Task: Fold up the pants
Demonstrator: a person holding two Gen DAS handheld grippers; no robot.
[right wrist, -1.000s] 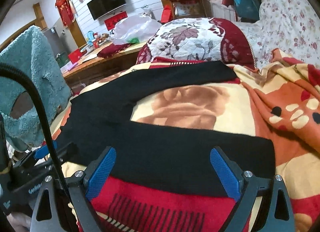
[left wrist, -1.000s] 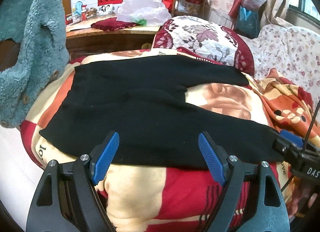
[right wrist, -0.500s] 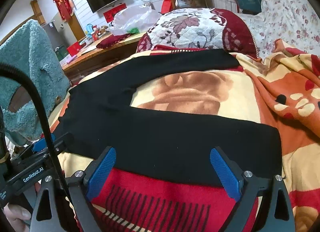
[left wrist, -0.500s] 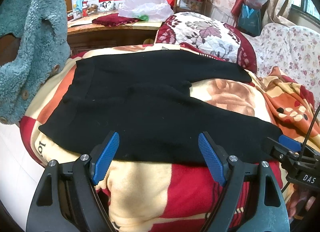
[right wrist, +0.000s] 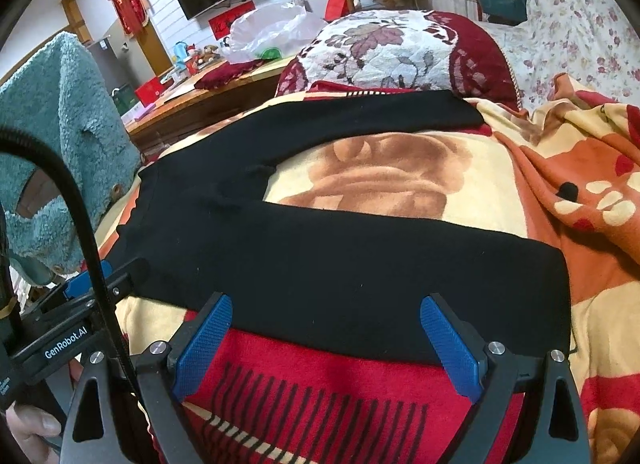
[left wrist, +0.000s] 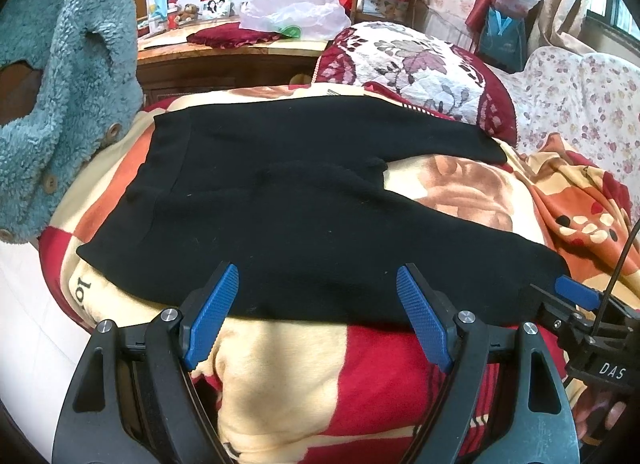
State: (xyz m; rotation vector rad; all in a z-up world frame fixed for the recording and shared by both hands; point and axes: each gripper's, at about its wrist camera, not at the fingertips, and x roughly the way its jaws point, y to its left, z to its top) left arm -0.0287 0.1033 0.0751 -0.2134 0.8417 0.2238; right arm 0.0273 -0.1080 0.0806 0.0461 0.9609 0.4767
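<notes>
Black pants (left wrist: pixel 304 216) lie flat on a red, cream and orange blanket (left wrist: pixel 288 376), waist to the left and the two legs spread apart toward the right. My left gripper (left wrist: pixel 316 316) hovers open just short of the near edge of the seat and thigh. Over the near leg's front edge, close to its cuff, my right gripper (right wrist: pixel 326 344) stands open with the pants (right wrist: pixel 344 264) ahead of it. Neither holds cloth. Each gripper shows at the side of the other's view: the right gripper (left wrist: pixel 576 296) and the left gripper (right wrist: pixel 88 280).
A teal fleece coat (left wrist: pixel 60 76) hangs at the left. A floral quilted cushion (left wrist: pixel 416 76) sits beyond the far leg, a floral-covered sofa (left wrist: pixel 580 104) at the right. Behind stands a wooden desk (left wrist: pixel 224 60) with a plastic bag (left wrist: pixel 296 12). A hand (right wrist: pixel 28 428) grips the left tool.
Both views have pulled back and risen slightly, so the pants sit a little lower and nearer in frame. The pants have not moved and both grippers stay open.
</notes>
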